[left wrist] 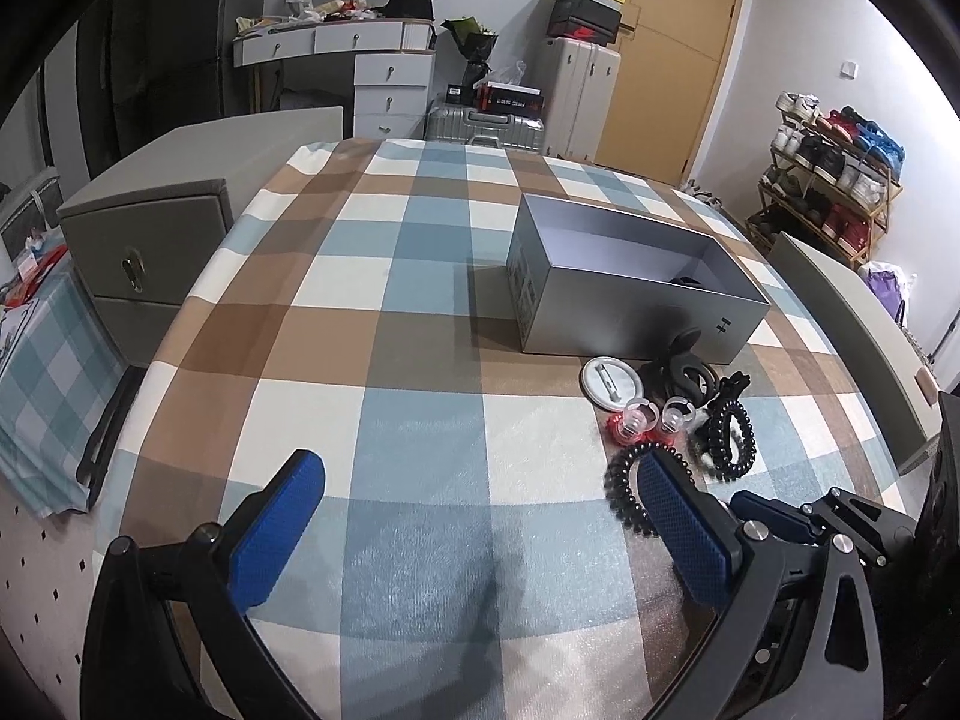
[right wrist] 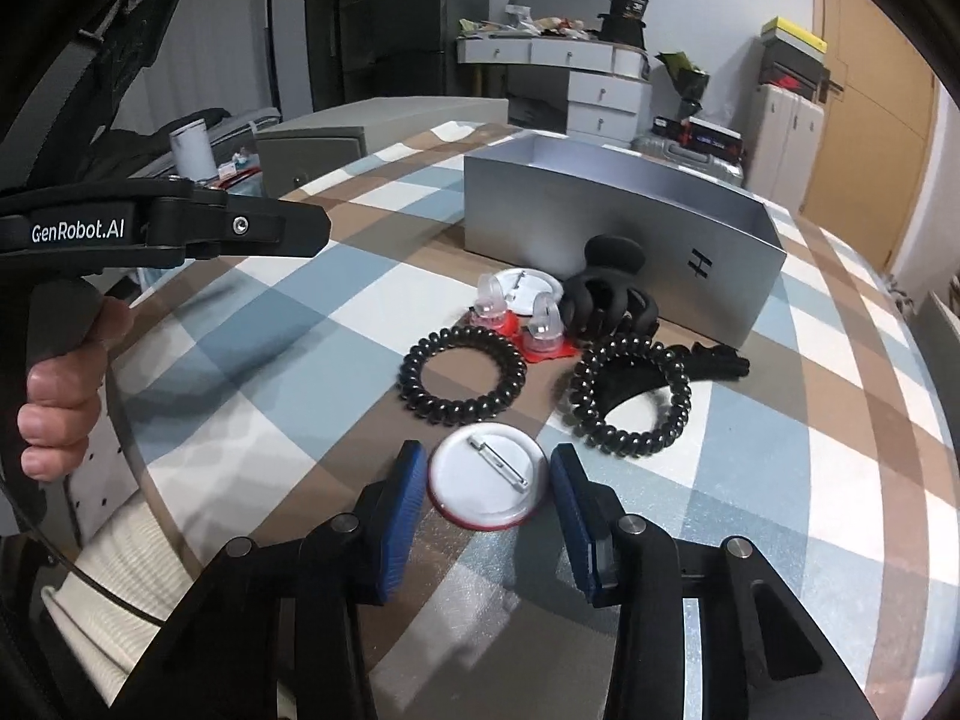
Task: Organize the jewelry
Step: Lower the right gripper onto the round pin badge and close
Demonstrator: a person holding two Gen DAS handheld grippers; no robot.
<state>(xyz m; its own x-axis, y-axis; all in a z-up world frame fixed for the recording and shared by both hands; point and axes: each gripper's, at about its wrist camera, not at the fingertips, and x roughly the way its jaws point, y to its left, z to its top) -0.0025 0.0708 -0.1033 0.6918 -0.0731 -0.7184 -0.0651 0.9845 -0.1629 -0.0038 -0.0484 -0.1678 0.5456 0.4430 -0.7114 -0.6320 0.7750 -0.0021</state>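
An open grey box (left wrist: 630, 294) (right wrist: 600, 210) stands on the checked tablecloth. In front of it lie a black claw clip (right wrist: 606, 294) (left wrist: 681, 369), two red-based clear rings (right wrist: 519, 324) (left wrist: 651, 420), two black spiral hair ties (right wrist: 462, 375) (right wrist: 630, 399), and a far pin badge (left wrist: 612, 387). A second white pin badge (right wrist: 487, 480) lies pin side up between my right gripper's (right wrist: 489, 477) open fingers, touching neither pad clearly. My left gripper (left wrist: 480, 480) is open and empty over the cloth, left of the pile; one hair tie (left wrist: 630, 486) lies beside its right finger.
Grey bedside drawers (left wrist: 150, 252) stand left of the table. A white dresser (left wrist: 390, 78), suitcases (left wrist: 576, 96) and a door are behind. A shoe rack (left wrist: 834, 180) is at the right. The left gripper's body (right wrist: 162, 228) crosses the right wrist view's left side.
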